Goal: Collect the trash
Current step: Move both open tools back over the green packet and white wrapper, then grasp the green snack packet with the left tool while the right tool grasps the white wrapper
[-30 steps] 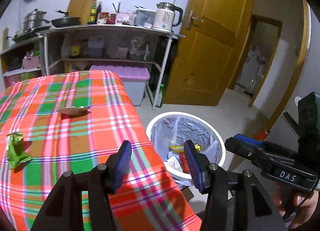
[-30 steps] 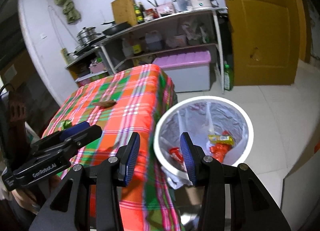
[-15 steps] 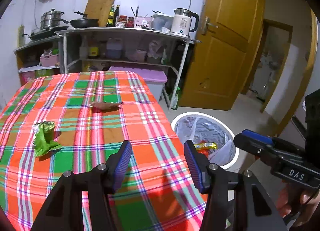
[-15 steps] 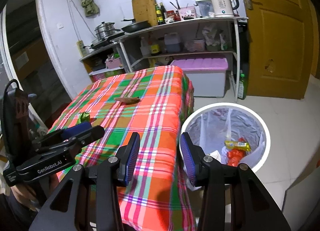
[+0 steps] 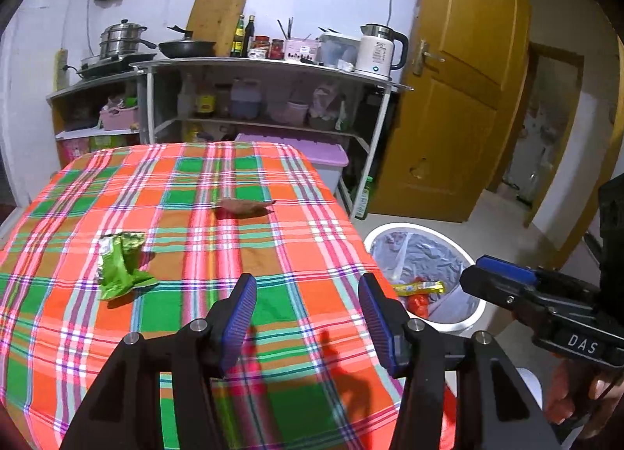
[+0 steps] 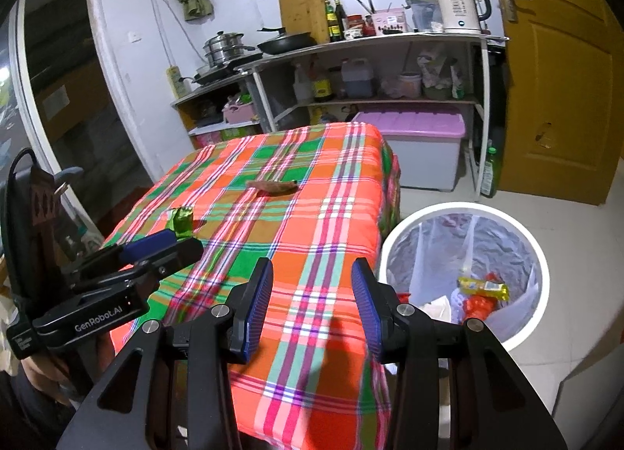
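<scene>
A crumpled green wrapper point(image 5: 121, 266) lies on the plaid tablecloth point(image 5: 187, 216), left of my left gripper point(image 5: 308, 313); it also shows in the right wrist view point(image 6: 182, 220). A brown scrap point(image 5: 243, 206) lies further back in the middle, and shows in the right wrist view point(image 6: 275, 186). A white bin point(image 6: 464, 278) lined with a bag stands on the floor right of the table, holding yellow and red wrappers point(image 6: 483, 292). My left gripper is open and empty over the table's near part. My right gripper point(image 6: 312, 301) is open and empty over the table's right corner.
A metal shelf unit point(image 5: 265, 71) with kettle, pans and bottles stands behind the table. A lilac storage box point(image 6: 413, 145) sits under it. A wooden door point(image 5: 448, 98) is at the right. The bin point(image 5: 425, 274) stands close to the table's right edge.
Both grippers have swung left, away from the bin and back over the table. The green wrapper and brown scrap now sit nearer the middle of both views. Both grippers stay open.
</scene>
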### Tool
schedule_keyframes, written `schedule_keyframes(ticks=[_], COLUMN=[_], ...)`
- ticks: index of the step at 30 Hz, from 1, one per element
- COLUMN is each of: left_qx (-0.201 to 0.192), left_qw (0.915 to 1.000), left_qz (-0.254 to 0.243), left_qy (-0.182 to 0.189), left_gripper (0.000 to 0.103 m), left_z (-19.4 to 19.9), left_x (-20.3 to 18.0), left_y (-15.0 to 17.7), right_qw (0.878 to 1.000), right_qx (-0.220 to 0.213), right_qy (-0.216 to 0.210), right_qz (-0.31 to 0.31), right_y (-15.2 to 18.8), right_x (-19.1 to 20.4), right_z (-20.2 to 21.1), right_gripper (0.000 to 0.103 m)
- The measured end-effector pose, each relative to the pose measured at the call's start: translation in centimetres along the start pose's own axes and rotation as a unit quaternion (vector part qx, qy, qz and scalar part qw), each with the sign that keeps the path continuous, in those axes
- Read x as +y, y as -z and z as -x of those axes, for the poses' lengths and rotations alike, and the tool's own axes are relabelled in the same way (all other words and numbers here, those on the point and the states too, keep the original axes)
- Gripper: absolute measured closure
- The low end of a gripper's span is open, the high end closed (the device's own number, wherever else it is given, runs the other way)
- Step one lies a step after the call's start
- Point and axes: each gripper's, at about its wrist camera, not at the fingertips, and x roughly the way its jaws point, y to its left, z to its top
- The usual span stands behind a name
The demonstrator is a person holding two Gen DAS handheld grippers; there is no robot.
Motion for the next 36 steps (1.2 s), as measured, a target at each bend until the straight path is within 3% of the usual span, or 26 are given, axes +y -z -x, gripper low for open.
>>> schedule_keyframes(ticks=[24, 36], left_qx=[-0.008, 0.018], left_qw=[0.9943, 0.989], left_qz=[0.065, 0.094], left_qy=[-0.085, -0.112], left_gripper=[0.049, 0.049], left_z=[0.8, -2.3], left_x=[10.4, 15.1], left_y=[0.3, -0.2], right_qw=[0.997, 0.996], right_qx=[0.037, 0.052], right_qy=[-0.044, -0.048], right_qz=[0.051, 0.055], right_y=[-1.9, -3.2], right_x=[4.4, 4.4], right_z=[-5.9, -9.1], right_gripper=[0.06, 0.06])
